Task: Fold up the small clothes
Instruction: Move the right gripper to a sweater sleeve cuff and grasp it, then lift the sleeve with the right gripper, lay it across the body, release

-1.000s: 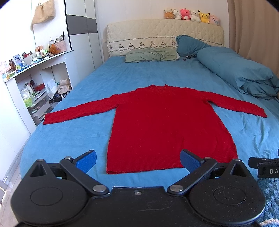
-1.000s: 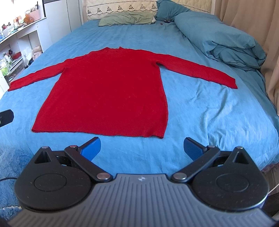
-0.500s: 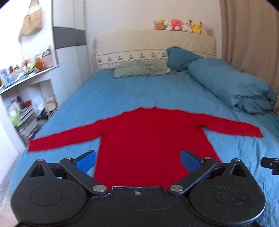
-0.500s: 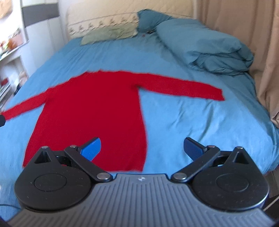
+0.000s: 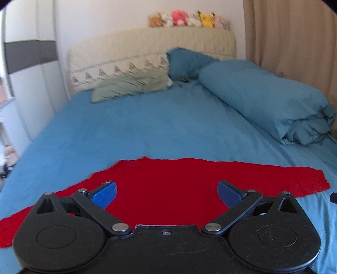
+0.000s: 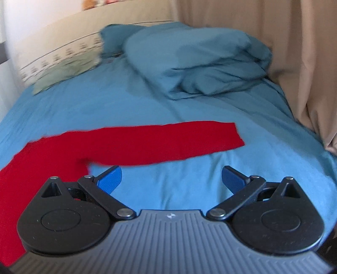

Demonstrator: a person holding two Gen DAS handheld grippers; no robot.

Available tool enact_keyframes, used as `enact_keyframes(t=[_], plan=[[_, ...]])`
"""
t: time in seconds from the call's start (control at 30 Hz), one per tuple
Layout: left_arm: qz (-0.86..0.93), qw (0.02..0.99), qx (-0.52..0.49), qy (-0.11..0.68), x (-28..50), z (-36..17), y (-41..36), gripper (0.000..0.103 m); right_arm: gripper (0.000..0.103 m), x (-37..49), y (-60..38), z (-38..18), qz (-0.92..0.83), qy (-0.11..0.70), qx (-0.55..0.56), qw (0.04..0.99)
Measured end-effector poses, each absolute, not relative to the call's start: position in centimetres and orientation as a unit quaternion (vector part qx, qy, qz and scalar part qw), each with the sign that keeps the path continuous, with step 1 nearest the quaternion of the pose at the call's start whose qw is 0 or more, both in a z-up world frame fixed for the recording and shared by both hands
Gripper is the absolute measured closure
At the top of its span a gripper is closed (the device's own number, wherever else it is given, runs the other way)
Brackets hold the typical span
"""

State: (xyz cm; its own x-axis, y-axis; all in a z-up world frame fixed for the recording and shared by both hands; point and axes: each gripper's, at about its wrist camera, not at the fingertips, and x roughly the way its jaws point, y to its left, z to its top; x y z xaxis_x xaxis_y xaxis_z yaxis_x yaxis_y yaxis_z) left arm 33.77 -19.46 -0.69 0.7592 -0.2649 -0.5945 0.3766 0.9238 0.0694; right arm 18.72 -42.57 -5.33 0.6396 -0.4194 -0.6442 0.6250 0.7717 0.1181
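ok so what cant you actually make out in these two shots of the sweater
- Left wrist view: the red sweater's hem and lower body, hidden behind the left gripper; its left sleeve runs off the frame's edge.
- Right wrist view: most of the sweater's body, covered by the right gripper and cut by the left edge.
- Plush toys on the headboard: too small and blurred to identify.

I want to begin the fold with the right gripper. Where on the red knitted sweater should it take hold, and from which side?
Probably the cuff end of the right sleeve of the red knitted sweater. The sleeve lies flat and straight on the blue bed sheet, its end free. The open right gripper could come from the bed's near edge and pinch the cuff's edge.
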Motion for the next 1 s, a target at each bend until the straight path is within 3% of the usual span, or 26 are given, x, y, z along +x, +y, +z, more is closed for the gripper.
enact_keyframes(t=[0.23, 0.43, 0.73, 0.77, 0.8, 0.87, 1.0], plan=[[-0.195, 0.909, 0.090, 0.356, 43.3, -8.5, -26.7, 0.000, 0.000, 24.5, -49.0, -13.3, -0.341, 0.294, 0.207, 0.869], [-0.197, 0.883, 0.094, 0.416, 46.7, -13.0, -30.3, 0.000, 0.000, 26.4, -52.6, -17.2, -0.363, 0.299, 0.278, 0.838], [-0.181, 0.849, 0.127, 0.481, 49.3, -16.4, -33.6, 0.000, 0.035, 28.0, -55.8, -18.1, -0.408, 0.300, 0.300, 0.808], [-0.179, 0.846, 0.131, 0.484, 49.4, -16.7, -33.8, 0.000, 0.042, 28.1, -56.1, -17.9, -0.414, 0.301, 0.299, 0.806], [-0.179, 0.843, 0.133, 0.490, 49.5, -17.0, -33.9, 0.000, 0.057, 28.3, -56.4, -17.7, -0.419, 0.305, 0.295, 0.803], [-0.174, 0.837, 0.134, 0.502, 49.8, -17.6, -34.1, 0.000, 0.072, 28.5, -56.9, -17.2, -0.422, 0.311, 0.294, 0.800], [-0.179, 0.831, 0.130, 0.510, 49.9, -17.7, -34.2, 0.000, 0.080, 29.3, -56.3, -13.9, -0.417, 0.306, 0.271, 0.812]])
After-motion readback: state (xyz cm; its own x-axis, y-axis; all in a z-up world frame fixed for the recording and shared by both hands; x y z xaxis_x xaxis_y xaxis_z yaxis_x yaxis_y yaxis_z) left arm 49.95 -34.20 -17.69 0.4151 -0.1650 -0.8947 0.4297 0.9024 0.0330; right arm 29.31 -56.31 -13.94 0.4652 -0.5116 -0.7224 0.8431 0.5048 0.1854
